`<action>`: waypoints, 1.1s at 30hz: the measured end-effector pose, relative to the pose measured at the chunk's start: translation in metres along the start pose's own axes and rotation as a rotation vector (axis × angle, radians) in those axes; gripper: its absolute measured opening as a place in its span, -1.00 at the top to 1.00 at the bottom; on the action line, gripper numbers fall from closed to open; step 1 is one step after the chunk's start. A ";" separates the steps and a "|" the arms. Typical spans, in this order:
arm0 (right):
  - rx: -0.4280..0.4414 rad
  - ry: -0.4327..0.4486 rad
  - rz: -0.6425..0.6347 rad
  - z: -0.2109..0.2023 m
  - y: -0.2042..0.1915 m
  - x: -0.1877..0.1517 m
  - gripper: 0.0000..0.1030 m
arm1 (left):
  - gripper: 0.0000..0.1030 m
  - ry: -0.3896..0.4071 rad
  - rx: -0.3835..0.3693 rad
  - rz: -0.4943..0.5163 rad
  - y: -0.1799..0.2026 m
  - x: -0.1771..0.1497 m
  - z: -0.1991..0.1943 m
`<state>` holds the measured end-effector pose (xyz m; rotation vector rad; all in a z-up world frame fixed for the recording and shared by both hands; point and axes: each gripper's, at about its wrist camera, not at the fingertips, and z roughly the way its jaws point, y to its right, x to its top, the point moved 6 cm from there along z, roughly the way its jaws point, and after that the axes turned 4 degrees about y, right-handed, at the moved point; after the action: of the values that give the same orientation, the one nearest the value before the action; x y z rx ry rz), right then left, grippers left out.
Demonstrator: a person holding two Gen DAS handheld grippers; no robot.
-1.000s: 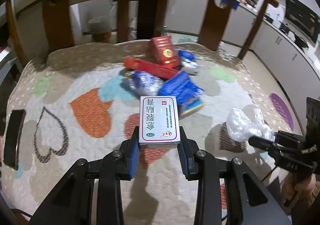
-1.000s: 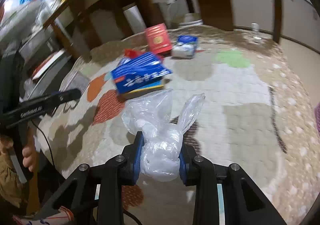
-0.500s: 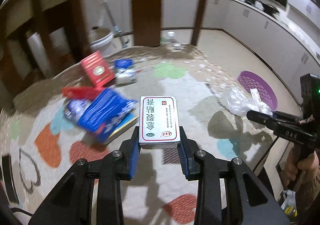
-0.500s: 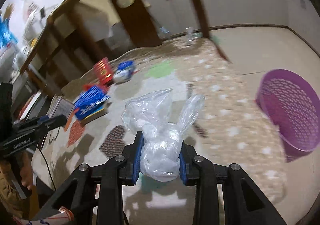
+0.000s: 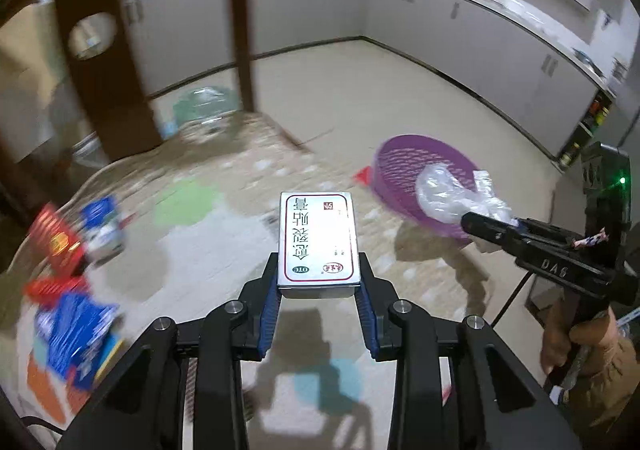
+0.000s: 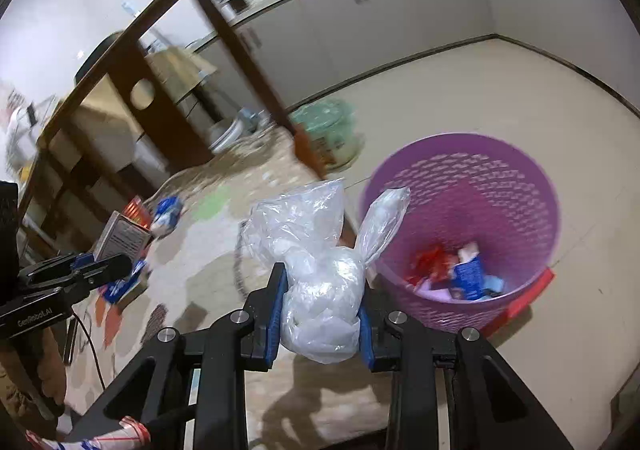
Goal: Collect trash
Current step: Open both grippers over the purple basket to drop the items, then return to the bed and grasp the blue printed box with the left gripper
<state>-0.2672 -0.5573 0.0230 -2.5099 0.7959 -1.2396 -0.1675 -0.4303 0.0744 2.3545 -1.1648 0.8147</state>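
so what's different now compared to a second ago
Both hands swung away from the trash pile on the rug toward the purple basket, now close ahead of the right gripper. Unchanged: the left gripper stays clamped on the white box, the right on the plastic bag.

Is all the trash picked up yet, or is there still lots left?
Some is done: the purple basket already has wrappers lying in its bottom. Two pieces are on the way, neither dropped in yet: the left gripper is shut on a white box, and the right gripper is shut on a clear plastic bag. Left on the mat: a red box and blue packets.
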 end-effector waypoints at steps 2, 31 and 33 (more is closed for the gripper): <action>-0.032 0.021 0.017 -0.004 0.019 0.007 0.36 | 0.36 -0.014 -0.042 0.011 0.020 0.013 0.017; -0.166 0.054 0.091 -0.006 0.094 0.030 -0.36 | -0.37 -0.049 -0.070 -0.047 0.048 0.020 0.048; -0.164 0.052 0.072 -0.009 0.083 0.029 -0.37 | -0.37 -0.043 -0.055 -0.051 0.040 0.008 0.036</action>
<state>-0.2905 -0.6420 0.0122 -2.5587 1.0297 -1.2684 -0.1840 -0.4791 0.0557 2.3571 -1.1254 0.7089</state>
